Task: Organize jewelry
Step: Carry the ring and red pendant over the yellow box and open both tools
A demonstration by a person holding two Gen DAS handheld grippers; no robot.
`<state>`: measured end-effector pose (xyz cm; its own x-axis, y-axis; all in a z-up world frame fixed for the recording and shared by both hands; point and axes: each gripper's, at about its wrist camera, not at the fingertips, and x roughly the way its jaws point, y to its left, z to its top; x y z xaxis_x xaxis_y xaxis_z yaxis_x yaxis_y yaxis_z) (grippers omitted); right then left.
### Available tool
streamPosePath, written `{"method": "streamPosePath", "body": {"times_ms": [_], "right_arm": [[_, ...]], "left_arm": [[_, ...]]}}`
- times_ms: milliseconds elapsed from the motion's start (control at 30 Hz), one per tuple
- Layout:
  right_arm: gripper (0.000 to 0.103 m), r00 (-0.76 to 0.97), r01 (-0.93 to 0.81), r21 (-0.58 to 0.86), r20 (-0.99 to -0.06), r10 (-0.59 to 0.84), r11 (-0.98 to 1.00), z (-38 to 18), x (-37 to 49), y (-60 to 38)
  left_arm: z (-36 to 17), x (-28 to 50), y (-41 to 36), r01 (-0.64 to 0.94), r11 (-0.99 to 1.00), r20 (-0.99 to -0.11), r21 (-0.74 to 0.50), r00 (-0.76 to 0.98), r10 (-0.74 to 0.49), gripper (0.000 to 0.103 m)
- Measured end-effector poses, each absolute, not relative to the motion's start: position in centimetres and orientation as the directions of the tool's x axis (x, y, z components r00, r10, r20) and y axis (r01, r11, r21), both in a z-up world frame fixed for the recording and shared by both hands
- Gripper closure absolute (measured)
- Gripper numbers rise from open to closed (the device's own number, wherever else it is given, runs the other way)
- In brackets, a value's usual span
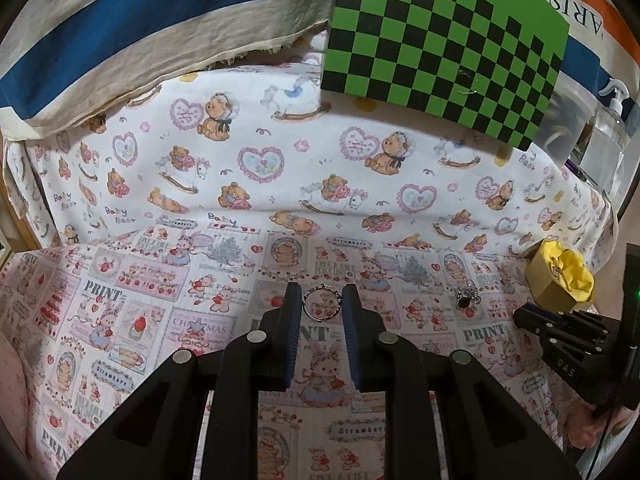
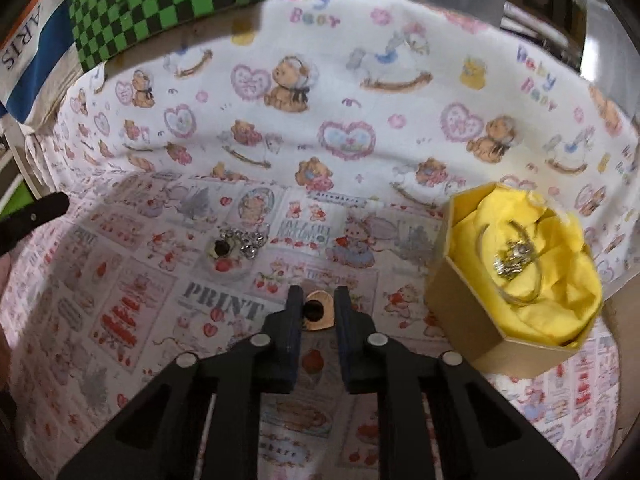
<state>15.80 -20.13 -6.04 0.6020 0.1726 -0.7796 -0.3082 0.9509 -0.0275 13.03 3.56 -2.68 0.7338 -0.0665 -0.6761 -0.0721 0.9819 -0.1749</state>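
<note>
Two grips loaded: left gripper [image 1: 321, 304] clamps thin silver ring [image 1: 322, 303], right gripper [image 2: 316, 307] pinches small rose-gold ring [image 2: 319, 311]. Carry right's over yellow-lined hexagonal cardboard box [image 2: 472, 320], release low onto tissue.

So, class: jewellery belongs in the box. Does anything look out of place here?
Yes. A jewelled piece with a dark stone lies loose on the printed cloth, apart from the box, which already holds jewellery on yellow paper.
</note>
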Motion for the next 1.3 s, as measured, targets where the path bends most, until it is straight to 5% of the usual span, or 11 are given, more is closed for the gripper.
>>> {"method": "streamPosePath", "body": {"times_ms": [567, 1067, 1300], "right_arm": [[0.094, 0.72, -0.28, 0.103, -0.635, 0.28, 0.954, -0.2, 11.2, -25.3], [0.094, 0.83, -0.216, 0.27, -0.455, 0.322, 0.938, 5.1, 9.2, -32.1], [0.094, 0.861, -0.169, 0.362, -0.398, 0.316, 0.917, 5.7, 9.2, -35.8]], "left_arm": [[-1.1, 11.8, 2.3, -0.038, 0.988, -0.643, -0.149, 0.763, -0.068, 0.084], [10.1, 7.7, -4.9, 0.161, 0.975, -0.43, -0.154, 0.877, -0.213, 0.084], [12.5, 9.5, -10.1, 0.249, 0.947, -0.417, -0.202, 0.854, -0.313, 0.084]]}}
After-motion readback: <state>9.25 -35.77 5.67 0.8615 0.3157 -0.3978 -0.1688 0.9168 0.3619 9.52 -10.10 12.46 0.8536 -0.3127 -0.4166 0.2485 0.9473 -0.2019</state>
